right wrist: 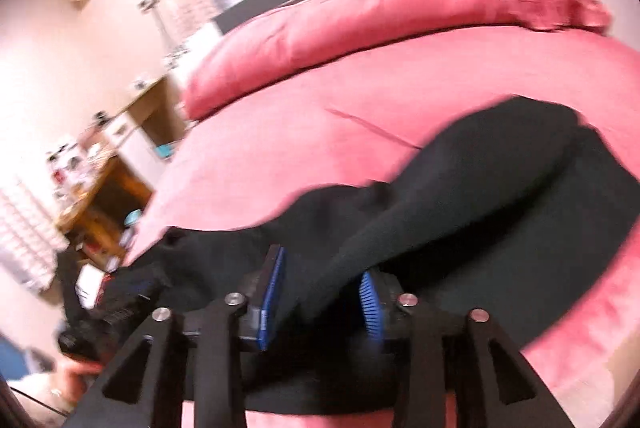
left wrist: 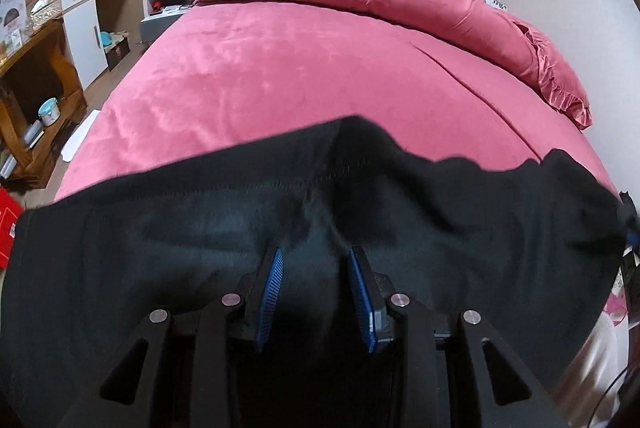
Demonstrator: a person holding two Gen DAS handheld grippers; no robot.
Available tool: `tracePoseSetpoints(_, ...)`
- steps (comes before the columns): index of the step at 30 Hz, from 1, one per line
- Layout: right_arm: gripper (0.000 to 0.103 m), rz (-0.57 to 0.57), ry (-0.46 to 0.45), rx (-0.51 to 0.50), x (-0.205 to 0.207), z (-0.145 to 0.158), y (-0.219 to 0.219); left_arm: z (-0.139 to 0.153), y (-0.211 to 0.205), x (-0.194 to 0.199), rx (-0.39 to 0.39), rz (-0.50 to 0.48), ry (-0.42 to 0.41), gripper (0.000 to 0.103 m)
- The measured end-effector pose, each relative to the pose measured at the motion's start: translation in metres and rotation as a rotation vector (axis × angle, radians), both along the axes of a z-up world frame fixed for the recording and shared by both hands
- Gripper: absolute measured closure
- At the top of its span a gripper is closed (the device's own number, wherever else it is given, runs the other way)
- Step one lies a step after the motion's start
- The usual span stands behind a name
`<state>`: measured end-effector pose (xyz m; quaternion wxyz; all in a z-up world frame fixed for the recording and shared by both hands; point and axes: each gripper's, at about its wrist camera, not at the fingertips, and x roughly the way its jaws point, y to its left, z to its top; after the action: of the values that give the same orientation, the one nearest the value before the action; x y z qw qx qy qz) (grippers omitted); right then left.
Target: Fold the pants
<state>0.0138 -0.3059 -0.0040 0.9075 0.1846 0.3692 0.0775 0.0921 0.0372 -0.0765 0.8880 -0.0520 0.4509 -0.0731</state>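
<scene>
Black pants (left wrist: 280,228) lie across the near edge of a pink bed (left wrist: 280,67), with both the left gripper (left wrist: 316,256) and right gripper (right wrist: 324,268) fingers part-open around bunched cloth, apparently lifting it to fold.
</scene>
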Motion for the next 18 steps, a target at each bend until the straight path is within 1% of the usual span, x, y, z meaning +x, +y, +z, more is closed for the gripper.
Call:
tracePoseSetpoints(2, 0.065, -0.001, -0.008, -0.043, 0.011, 0.012, 0.016, -0.003, -0.001, -0.005, 0.016, -0.005, -0.008, 0.069)
tracePoseSetpoints(3, 0.065, -0.011, -0.022, -0.029, 0.013, 0.017, 0.018, -0.004, 0.000, -0.009, 0.021, -0.010, -0.016, 0.069)
tracePoseSetpoints(5, 0.064, -0.005, -0.033, 0.049, 0.016, 0.024, 0.021, -0.008, -0.001, -0.011, 0.036, -0.029, -0.029, 0.068)
tracePoseSetpoints(6, 0.064, 0.015, -0.013, 0.073, 0.017, 0.025, 0.024, -0.010, -0.001, -0.011, 0.040, -0.036, -0.033, 0.068)
tracePoseSetpoints(7, 0.064, 0.028, 0.005, 0.066, 0.017, 0.026, 0.027, -0.011, -0.001, -0.012, 0.035, -0.037, -0.039, 0.068)
tracePoseSetpoints(9, 0.064, 0.035, 0.038, -0.018, 0.010, 0.026, 0.035, -0.012, 0.001, -0.012, 0.019, -0.032, -0.048, 0.068)
tracePoseSetpoints(10, 0.066, 0.014, 0.044, -0.094, 0.004, 0.027, 0.036, -0.013, 0.002, -0.013, 0.009, -0.027, -0.056, 0.068)
tracePoseSetpoints(11, 0.067, -0.046, 0.038, -0.171, -0.002, 0.030, 0.033, -0.014, 0.002, -0.015, 0.005, -0.026, -0.064, 0.068)
tracePoseSetpoints(12, 0.067, -0.134, 0.028, -0.237, -0.010, 0.033, 0.027, -0.014, 0.002, -0.020, 0.005, -0.028, -0.076, 0.068)
tracePoseSetpoints(13, 0.066, -0.248, 0.019, -0.274, -0.020, 0.038, 0.015, -0.015, 0.002, -0.022, 0.011, -0.031, -0.088, 0.068)
tracePoseSetpoints(14, 0.065, -0.304, 0.006, -0.262, -0.026, 0.043, 0.006, -0.016, 0.001, -0.025, 0.021, -0.035, -0.101, 0.068)
tracePoseSetpoints(15, 0.065, -0.333, -0.034, -0.219, -0.031, 0.049, -0.003, -0.017, -0.001, -0.027, 0.034, -0.037, -0.108, 0.067)
tracePoseSetpoints(16, 0.064, -0.306, -0.070, -0.192, -0.031, 0.054, -0.003, -0.016, -0.003, -0.028, 0.046, -0.037, -0.106, 0.067)
tracePoseSetpoints(17, 0.063, -0.227, -0.098, -0.179, -0.025, 0.058, 0.004, -0.015, -0.003, -0.028, 0.042, -0.032, -0.098, 0.067)
tracePoseSetpoints(18, 0.058, -0.101, -0.106, -0.160, -0.013, 0.060, 0.019, -0.013, -0.002, -0.026, 0.017, -0.022, -0.084, 0.067)
